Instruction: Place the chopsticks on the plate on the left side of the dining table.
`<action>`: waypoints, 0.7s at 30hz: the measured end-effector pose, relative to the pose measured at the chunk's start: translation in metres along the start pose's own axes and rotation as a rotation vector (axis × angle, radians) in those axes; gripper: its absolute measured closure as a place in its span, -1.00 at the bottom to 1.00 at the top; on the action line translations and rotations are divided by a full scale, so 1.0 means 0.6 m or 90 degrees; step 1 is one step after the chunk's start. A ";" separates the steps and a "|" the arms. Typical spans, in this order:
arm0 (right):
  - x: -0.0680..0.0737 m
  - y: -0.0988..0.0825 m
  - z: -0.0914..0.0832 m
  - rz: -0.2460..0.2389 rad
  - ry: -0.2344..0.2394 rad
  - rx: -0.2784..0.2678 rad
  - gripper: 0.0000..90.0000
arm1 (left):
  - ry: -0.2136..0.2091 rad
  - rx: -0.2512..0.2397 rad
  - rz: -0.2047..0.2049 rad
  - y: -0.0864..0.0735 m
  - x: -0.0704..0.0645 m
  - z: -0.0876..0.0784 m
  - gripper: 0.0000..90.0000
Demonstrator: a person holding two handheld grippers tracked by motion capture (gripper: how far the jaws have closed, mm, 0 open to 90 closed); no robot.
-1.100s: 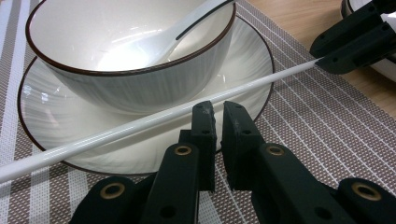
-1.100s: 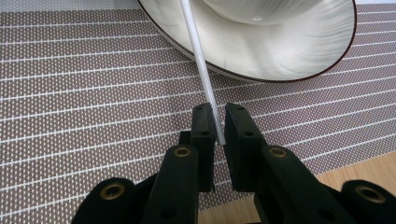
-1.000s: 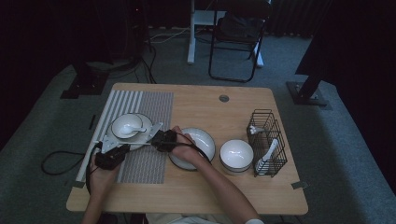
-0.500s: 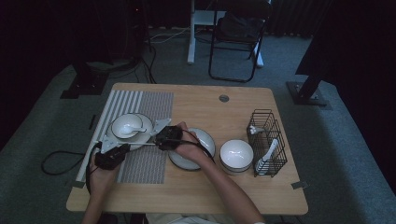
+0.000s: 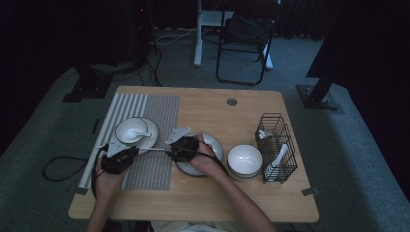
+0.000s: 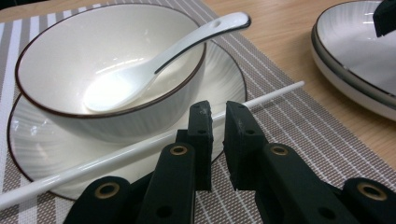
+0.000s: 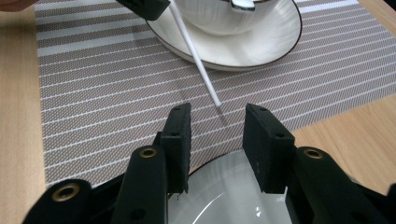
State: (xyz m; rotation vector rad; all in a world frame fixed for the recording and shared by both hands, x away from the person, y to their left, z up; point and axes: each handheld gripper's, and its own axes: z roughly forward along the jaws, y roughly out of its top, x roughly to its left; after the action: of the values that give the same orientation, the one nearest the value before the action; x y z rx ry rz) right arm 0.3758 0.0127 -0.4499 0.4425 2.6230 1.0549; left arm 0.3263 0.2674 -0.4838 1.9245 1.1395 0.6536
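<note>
done: bowl (image 6: 109, 70) with spoon (image 6: 154, 65) on saucer (image 6: 224, 88) | my left gripper (image 6: 217, 128) pinches chopstick (image 6: 271, 95), my right gripper (image 7: 217, 140) has just opened, empty | left: laying chopstick down

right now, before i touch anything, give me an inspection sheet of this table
surface: wooden table, striped placemat on its left part
job's things: white chopstick sloping from the plate to the placemat; bowl with spoon on that plate
clutter: second plate, empty bowl, wire rack holding spoons
grippers: left tool jaws nearly together, just eased apart, chopstick crossing at their tips, grip unclear; right tool just opened, nothing between
cables: cable looping on the floor at left
surroundings: chair behind, dark room
</note>
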 end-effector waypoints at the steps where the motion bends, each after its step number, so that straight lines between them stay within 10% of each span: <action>1: 0.001 -0.002 -0.002 0.003 0.002 -0.002 0.36 | -0.002 0.002 0.002 0.001 -0.001 0.000 0.82; 21: 0.035 -0.065 -0.055 0.065 0.011 -0.056 0.22 | -0.056 -0.008 0.022 0.035 -0.031 0.001 0.67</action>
State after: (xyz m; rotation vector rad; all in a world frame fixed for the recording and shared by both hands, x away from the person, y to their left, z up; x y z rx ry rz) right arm 0.3378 -0.0265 -0.4571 0.5538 2.5810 1.2065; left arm 0.3282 0.2448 -0.4677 1.9468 1.0469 0.5887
